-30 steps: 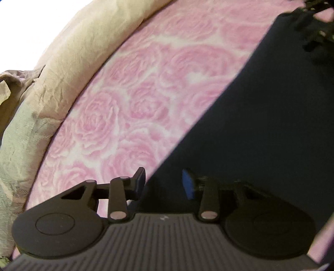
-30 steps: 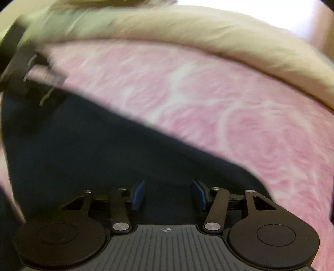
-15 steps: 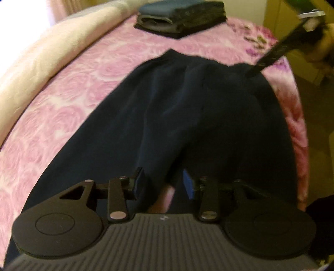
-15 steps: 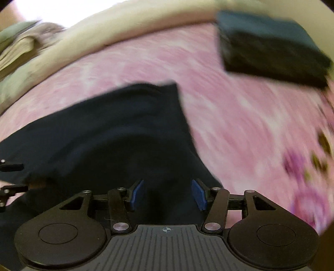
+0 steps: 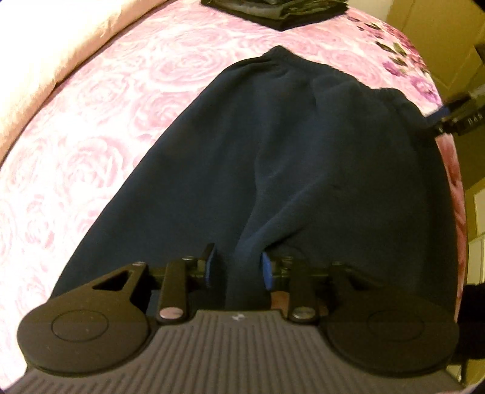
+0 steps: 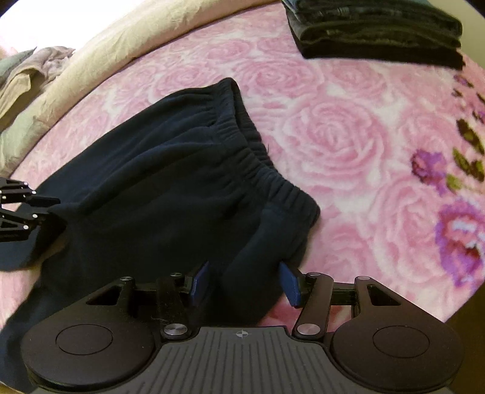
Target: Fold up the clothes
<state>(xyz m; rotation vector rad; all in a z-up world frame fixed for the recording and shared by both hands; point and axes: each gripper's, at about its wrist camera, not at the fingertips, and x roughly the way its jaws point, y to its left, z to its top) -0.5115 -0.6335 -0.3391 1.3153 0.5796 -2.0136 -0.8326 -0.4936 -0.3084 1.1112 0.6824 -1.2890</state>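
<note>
Dark navy sweatpants (image 5: 272,151) lie spread on a pink rose bedspread (image 5: 91,136). My left gripper (image 5: 238,268) is open at the crotch, where a raised fold of the pants fills the gap between its blue pads. In the right wrist view the elastic waistband (image 6: 242,142) runs diagonally. My right gripper (image 6: 245,282) is open at the near waistband corner, with a bunched hump of the sweatpants (image 6: 151,181) between its fingers. Each gripper shows in the other's view: the right gripper (image 5: 439,118) at the waist, the left gripper (image 6: 30,206) at the frame's left edge.
A stack of folded dark clothes (image 6: 379,33) sits on the bed beyond the waistband, also visible as the stack (image 5: 279,12) at the top of the left view. A beige duvet (image 6: 121,39) borders the far side. The bed's edge and a yellowish cabinet (image 5: 439,30) are at the right.
Both grippers swung round from the open bedspread and came down onto the sweatpants, the left at the crotch, the right at the waistband corner. Fabric now sits between both pairs of fingers.
</note>
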